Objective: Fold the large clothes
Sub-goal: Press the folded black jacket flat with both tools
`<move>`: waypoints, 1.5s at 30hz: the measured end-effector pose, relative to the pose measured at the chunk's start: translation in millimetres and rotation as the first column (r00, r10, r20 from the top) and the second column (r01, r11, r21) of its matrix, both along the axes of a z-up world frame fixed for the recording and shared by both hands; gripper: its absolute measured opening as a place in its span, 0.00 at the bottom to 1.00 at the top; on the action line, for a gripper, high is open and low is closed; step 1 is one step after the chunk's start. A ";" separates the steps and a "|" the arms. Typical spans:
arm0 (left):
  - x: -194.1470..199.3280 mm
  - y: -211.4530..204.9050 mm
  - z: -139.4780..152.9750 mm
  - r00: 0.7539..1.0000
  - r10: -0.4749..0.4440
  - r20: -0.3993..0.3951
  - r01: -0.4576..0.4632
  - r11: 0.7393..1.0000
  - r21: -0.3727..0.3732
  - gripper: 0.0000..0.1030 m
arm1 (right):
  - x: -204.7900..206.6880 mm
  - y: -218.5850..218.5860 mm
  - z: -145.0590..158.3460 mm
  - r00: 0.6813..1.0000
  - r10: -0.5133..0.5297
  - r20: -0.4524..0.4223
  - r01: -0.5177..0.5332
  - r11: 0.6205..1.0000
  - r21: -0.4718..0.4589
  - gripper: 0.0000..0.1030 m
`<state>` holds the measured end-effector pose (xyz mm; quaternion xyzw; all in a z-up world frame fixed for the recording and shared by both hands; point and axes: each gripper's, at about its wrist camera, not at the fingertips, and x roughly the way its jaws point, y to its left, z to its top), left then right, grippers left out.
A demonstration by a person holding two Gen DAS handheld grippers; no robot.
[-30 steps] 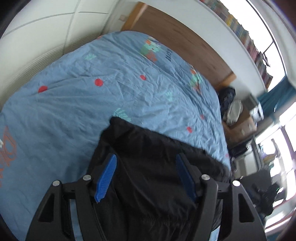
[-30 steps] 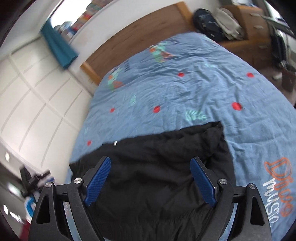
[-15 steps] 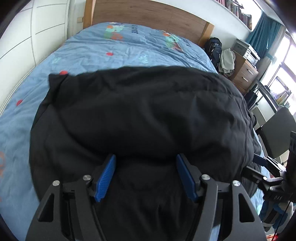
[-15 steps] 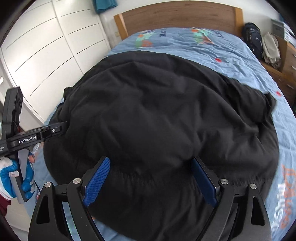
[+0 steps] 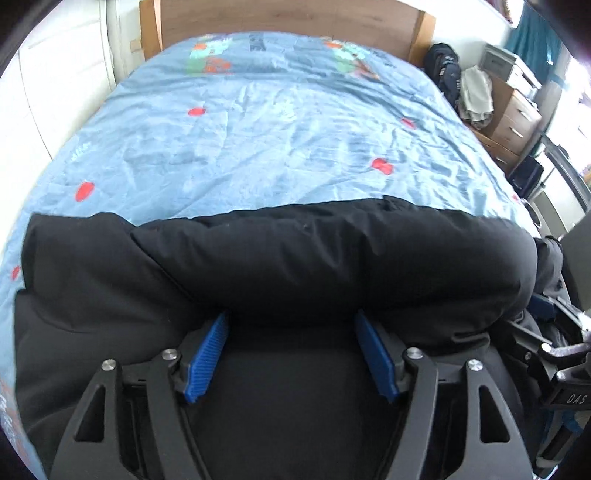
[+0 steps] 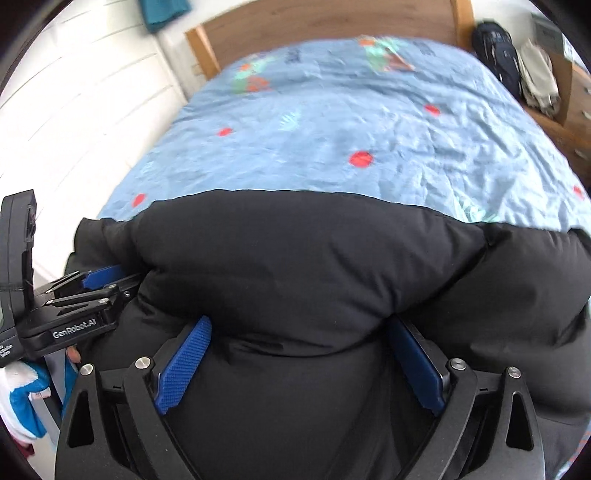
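A black padded jacket [image 5: 332, 258] is lying across the near end of the bed, folded into a thick roll whose long axis is running side to side, parallel to the wooden headboard [image 5: 288, 16] at the far end; which end is collar or hem cannot be told. The roll is bulging up directly in front of both tools and is hiding the fingertips of each. The left gripper [image 5: 291, 332] is pointing down at the jacket with its blue pads [image 5: 205, 360] apart; its jaws are opening, black fabric is lying between them, and the pads are not pressing on it. The right gripper [image 6: 299, 339] is doing the same from the other side: jaws opening wide, jacket fabric between the blue pads [image 6: 183, 363], no grip visible. In the right wrist view the left tool is showing at the left edge, held by a hand in a blue and white glove [image 6: 22, 398]. The surface is a light blue duvet [image 5: 277, 129], wrinkled, printed with red dots and cartoon figures. White panelled wardrobe doors [image 6: 74, 110] are standing along one side of the bed. On the other side a dark backpack [image 5: 441, 70] is sitting beside a wooden chest of drawers [image 5: 517, 118] with pale cloth draped over it, and a teal curtain [image 5: 532, 40] is hanging behind.
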<state>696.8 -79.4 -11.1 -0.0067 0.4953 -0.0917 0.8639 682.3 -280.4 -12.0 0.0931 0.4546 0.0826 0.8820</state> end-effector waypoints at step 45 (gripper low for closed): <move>26.4 90.9 -44.8 0.975 0.220 -0.036 -0.217 0.975 0.055 0.92 | 25.5 -87.9 -52.6 0.987 -0.137 -0.087 0.137 0.991 -0.007 0.99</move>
